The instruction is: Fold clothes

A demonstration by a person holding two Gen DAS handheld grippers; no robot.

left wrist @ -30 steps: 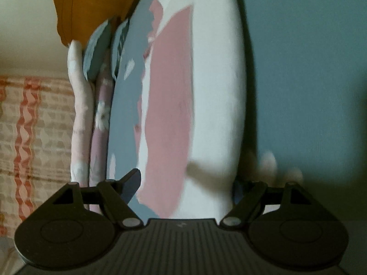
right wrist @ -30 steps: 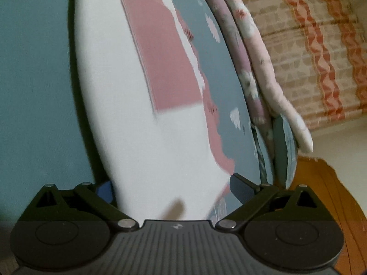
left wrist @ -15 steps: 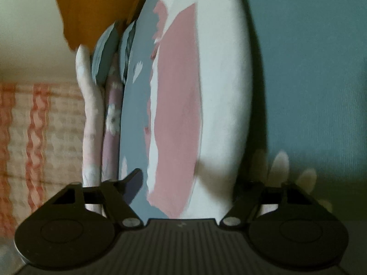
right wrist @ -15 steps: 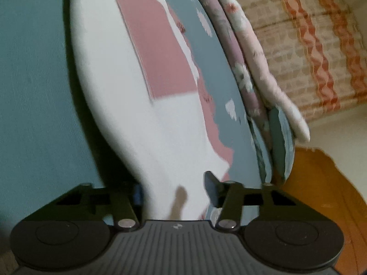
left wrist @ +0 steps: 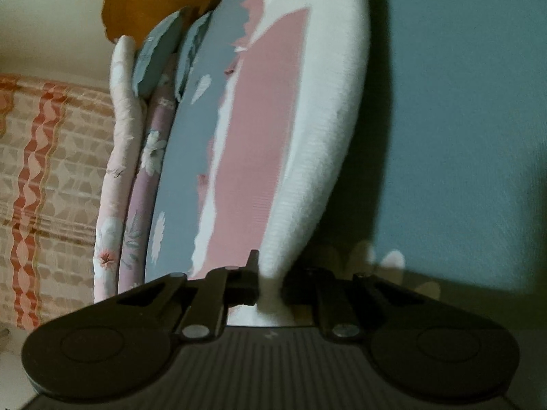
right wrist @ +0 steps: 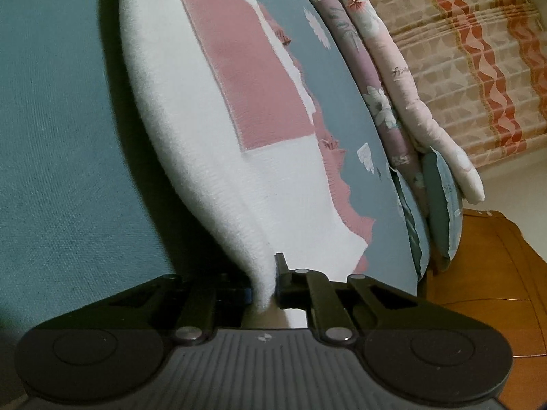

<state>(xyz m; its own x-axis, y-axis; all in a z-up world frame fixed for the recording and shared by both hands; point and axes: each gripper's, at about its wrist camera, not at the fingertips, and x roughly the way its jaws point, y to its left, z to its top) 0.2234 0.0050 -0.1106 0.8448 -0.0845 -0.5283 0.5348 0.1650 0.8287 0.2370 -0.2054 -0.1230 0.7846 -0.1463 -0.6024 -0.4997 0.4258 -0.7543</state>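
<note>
Clothes came first: a white and pink garment (left wrist: 318, 143) lay on the teal sheet (left wrist: 461, 119), near the stacked bedding (right wrist: 383, 78). Both claws, left gripper (left wrist: 270, 285) and right gripper (right wrist: 265, 288), had just closed from wide apart and now pinched its near edge. I think the fold could start.

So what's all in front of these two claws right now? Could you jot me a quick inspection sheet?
Surface: teal cloth-covered surface, in part shadowed.
Job's things: white knit garment with pink panel, pinched at two edge points.
Clutter: folded floral fabrics beside the garment.
Grippers: left claw and right claw have just closed, both shut on the garment.
Cables: nothing seen.
Surroundings: orange-patterned bedcover, wooden furniture.
</note>
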